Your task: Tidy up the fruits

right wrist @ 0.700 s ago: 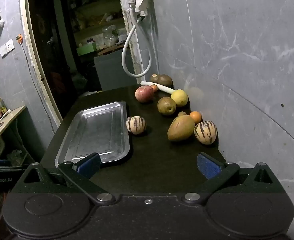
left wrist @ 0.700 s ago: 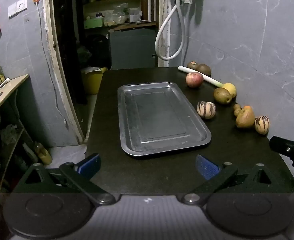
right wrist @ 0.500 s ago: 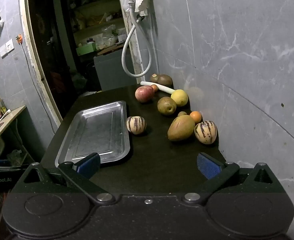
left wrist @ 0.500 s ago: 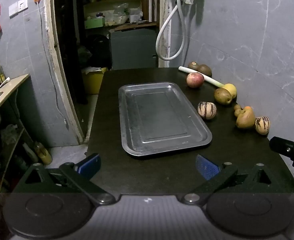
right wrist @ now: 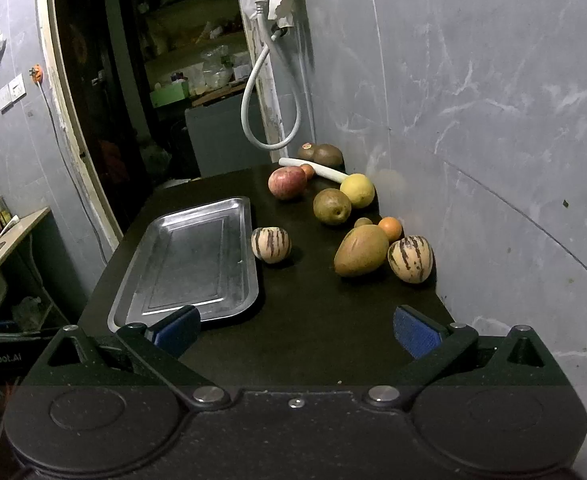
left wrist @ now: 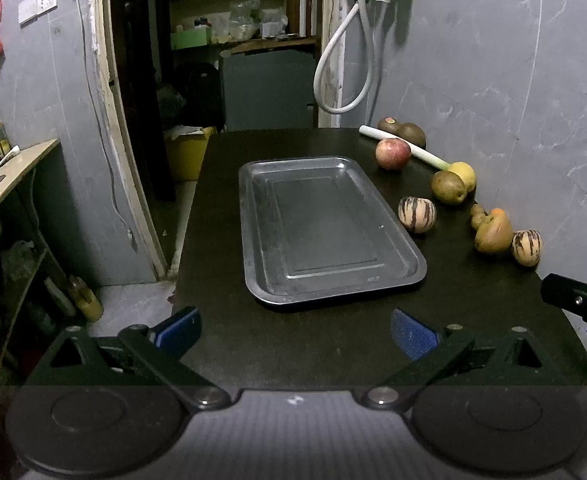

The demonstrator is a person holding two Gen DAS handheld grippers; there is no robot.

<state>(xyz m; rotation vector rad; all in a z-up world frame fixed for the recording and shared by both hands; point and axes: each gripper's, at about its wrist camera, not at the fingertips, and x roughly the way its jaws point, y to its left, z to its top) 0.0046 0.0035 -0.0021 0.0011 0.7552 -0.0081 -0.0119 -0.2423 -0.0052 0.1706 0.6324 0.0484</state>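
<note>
Fruits sit along the right side of the dark table (left wrist: pixel 325 344), between the steel tray (left wrist: pixel 253 240) and the grey wall (right wrist: pixel 473 120). Counted: two striped melons (right wrist: pixel 271 245), two kiwis (right wrist: pixel 327 155), one apple (right wrist: pixel 286 183), one pear (right wrist: pixel 332 206), one lemon (right wrist: pixel 357 190), one mango (right wrist: pixel 360 250) and one orange (right wrist: pixel 390 228); other small pieces I cannot name. Bare tabletop lies open along the near edge. Both the left gripper (left wrist: pixel 293 330) and the right gripper (right wrist: pixel 295 330) hover there, jaws spread, holding nothing.
</note>
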